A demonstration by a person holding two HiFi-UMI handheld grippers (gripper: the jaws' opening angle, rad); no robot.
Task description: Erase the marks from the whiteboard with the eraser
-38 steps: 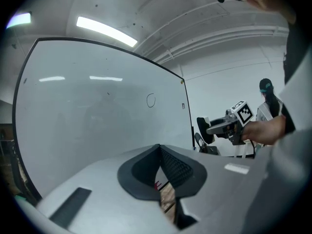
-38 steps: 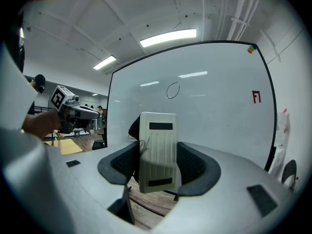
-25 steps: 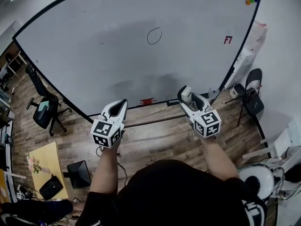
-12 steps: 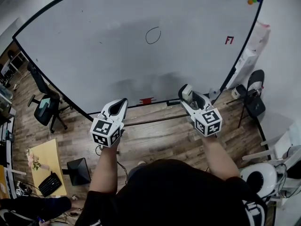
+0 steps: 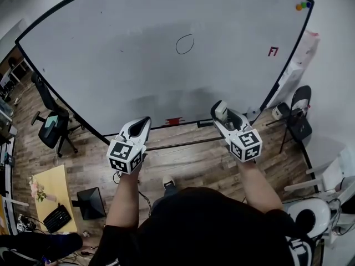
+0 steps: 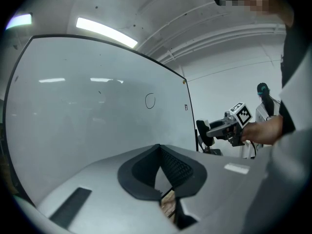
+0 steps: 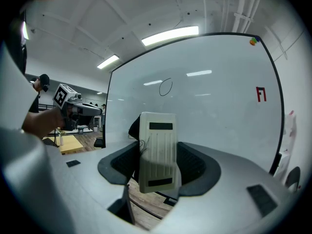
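Note:
A large whiteboard [image 5: 138, 60] stands before me, with a black oval mark [image 5: 184, 44] near its middle and a small red mark [image 5: 272, 51] at its right. My right gripper [image 5: 220, 114] is shut on a white eraser [image 7: 157, 150], held upright a little short of the board's lower edge. My left gripper [image 5: 142, 124] is shut with nothing in it, level with the right one. In the right gripper view the oval mark [image 7: 165, 87] and red mark [image 7: 261, 94] sit above the eraser. In the left gripper view the oval mark [image 6: 149, 100] shows on the board.
A red object [image 5: 173, 119] lies on the board's bottom ledge. Coloured magnets [image 5: 302, 6] sit at the top right corner. An office chair [image 5: 52, 129] stands at the left and another chair [image 5: 298, 115] at the right, on a wooden floor.
Both grippers hold almost still. The head view has drifted slightly, so the board's marks sit a little further right.

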